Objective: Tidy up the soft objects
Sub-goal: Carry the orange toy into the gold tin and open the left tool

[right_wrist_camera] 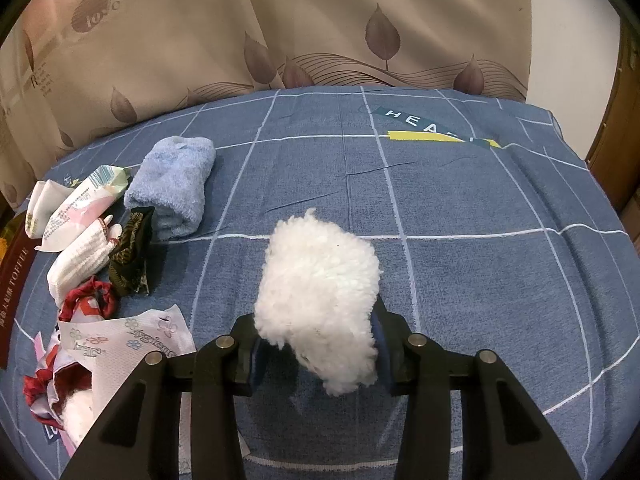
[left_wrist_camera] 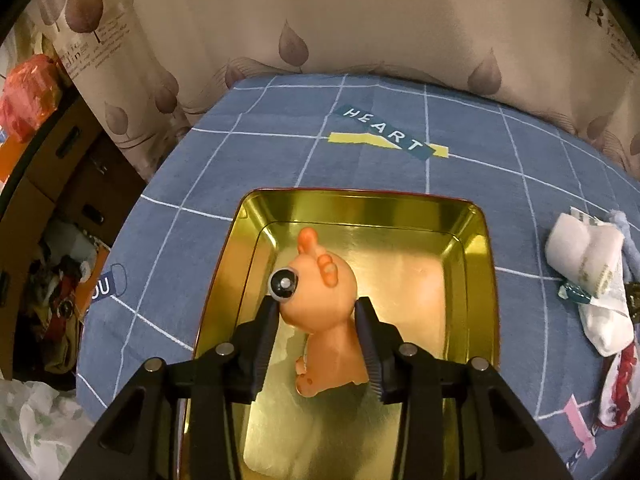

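- Orange rubber doll (left_wrist_camera: 320, 312) is sitting clamped in the left gripper (left_wrist_camera: 318, 312), over the gold tin (left_wrist_camera: 476, 264).
- White fluffy plush (right_wrist_camera: 320, 292) is being squeezed by the right gripper (right_wrist_camera: 316, 344) above the blue bedspread (right_wrist_camera: 480, 200).

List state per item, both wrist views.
left gripper: shut on orange doll
orange doll: held over gold tin
gold tin: open, lidless
right gripper: shut on white fluffy ball
white fluffy ball: gripped above the bedspread
blue towel: rolled, lying on bedspread

Orange doll (left_wrist_camera: 324, 312) between left tongs (left_wrist_camera: 318, 312)
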A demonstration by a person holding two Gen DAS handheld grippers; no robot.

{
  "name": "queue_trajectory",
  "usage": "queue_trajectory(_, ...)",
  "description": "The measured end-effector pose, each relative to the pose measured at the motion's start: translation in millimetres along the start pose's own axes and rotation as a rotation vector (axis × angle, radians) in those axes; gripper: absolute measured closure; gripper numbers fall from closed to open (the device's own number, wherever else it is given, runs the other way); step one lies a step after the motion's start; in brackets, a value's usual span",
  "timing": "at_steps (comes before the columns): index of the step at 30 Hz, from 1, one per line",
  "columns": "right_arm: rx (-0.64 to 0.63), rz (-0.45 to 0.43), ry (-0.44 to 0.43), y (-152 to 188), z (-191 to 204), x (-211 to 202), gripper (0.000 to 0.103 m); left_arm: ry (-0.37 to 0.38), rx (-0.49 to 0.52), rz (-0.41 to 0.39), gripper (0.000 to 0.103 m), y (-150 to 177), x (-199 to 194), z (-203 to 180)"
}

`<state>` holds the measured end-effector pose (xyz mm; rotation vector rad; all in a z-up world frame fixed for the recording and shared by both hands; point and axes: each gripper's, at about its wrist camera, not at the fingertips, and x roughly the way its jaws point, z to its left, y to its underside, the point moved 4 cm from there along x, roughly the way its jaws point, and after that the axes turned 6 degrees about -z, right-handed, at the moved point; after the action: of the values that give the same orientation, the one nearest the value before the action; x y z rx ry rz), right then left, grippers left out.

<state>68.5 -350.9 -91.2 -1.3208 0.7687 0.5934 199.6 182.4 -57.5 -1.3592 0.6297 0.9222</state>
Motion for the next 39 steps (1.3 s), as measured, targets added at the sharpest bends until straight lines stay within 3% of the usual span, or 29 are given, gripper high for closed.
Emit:
queue_trajectory(15, -0.013, 0.002, 0.013, 0, 2, 2, 0.062, -0.042, 0.002, 0.012, 0.059, 0, 20, 8)
queue_trajectory(21, -0.015, 0.002, 0.014, 0, 1, 2, 0.062, -0.017, -0.021, 0.015, 0.056, 2, 20, 15)
queue_trajectory(33, -0.021, 0.001, 0.019, 1, 0, 1, 0.062, 0.029, 0.005, -0.055, 0.055, 2, -17, 14)
queue_trajectory(39, -0.029, 0.002, 0.028, 1, 0, 1, 0.062, -0.002, 0.03, -0.121, 0.055, 17, -47, 14)
